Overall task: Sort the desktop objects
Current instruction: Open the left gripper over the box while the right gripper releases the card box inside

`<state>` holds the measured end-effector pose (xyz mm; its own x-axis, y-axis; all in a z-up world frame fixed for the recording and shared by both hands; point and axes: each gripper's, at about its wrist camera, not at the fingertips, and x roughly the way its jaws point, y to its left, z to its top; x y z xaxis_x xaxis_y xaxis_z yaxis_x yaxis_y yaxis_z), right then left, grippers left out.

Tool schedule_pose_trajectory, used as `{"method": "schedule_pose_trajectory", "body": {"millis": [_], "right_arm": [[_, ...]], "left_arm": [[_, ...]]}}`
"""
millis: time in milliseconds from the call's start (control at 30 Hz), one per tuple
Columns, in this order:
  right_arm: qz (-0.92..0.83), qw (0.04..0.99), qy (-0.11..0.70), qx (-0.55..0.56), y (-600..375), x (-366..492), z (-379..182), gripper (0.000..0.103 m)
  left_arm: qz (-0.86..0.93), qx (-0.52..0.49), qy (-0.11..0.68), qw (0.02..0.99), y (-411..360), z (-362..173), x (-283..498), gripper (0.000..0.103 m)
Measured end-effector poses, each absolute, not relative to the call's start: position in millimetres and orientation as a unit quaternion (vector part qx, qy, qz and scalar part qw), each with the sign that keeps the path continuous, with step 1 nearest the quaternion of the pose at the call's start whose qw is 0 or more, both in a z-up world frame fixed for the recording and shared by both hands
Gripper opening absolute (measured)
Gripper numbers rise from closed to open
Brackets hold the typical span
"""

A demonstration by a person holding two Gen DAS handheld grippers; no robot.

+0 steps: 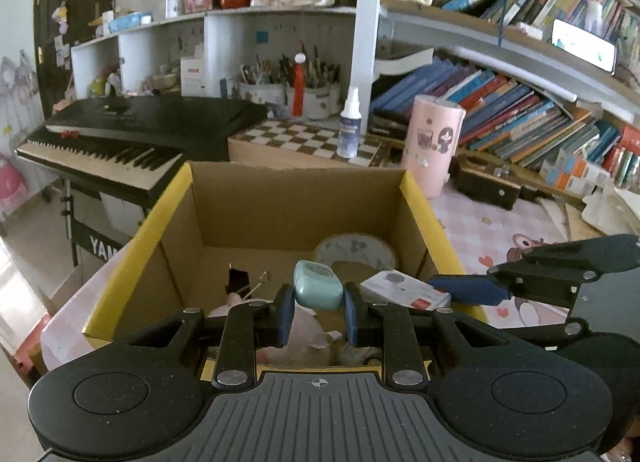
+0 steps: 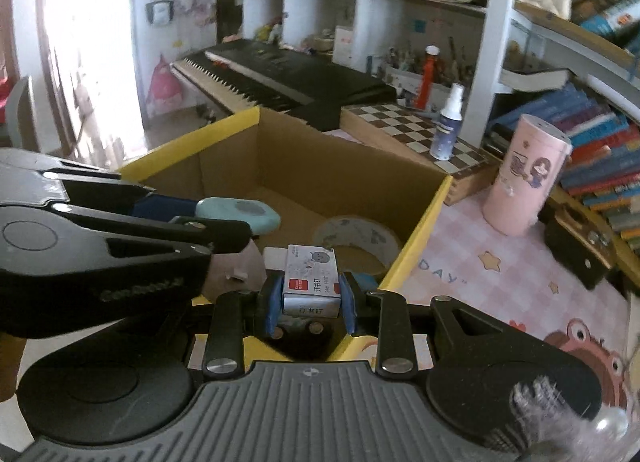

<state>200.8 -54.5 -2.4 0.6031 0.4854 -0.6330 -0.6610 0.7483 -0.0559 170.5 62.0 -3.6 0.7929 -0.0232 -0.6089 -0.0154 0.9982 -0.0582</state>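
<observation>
An open cardboard box with yellow flaps (image 1: 416,198) (image 2: 436,198) stands on the desk. My left gripper (image 1: 316,316) is shut on a small teal case (image 1: 319,291) and holds it over the box's near side; the case also shows in the right wrist view (image 2: 240,214). My right gripper (image 2: 308,304) is shut on a small white staples box (image 2: 310,282) over the box's near right corner; the staples box also shows in the left wrist view (image 1: 404,290). A roll of patterned tape (image 1: 356,250) (image 2: 356,238) and some pink items (image 1: 304,326) lie inside the box.
A pink cylinder (image 1: 434,144) (image 2: 524,178), a spray bottle (image 1: 350,124) on a chessboard (image 1: 308,140), a black case (image 1: 488,182), a keyboard (image 1: 132,130) and rows of books (image 1: 520,114) surround the box. A pink cartoon mat (image 2: 496,274) covers the desk.
</observation>
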Motion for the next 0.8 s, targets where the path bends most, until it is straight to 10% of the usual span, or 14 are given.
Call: {"method": "schedule_pose_trajectory", "body": {"millis": [800], "right_arm": [[0.329, 0.880, 0.293, -0.175, -51, 203, -6, 0.028]], "left_arm": [[0.002, -0.074, 0.343, 0.936, 73, -11, 174, 0.036]]}}
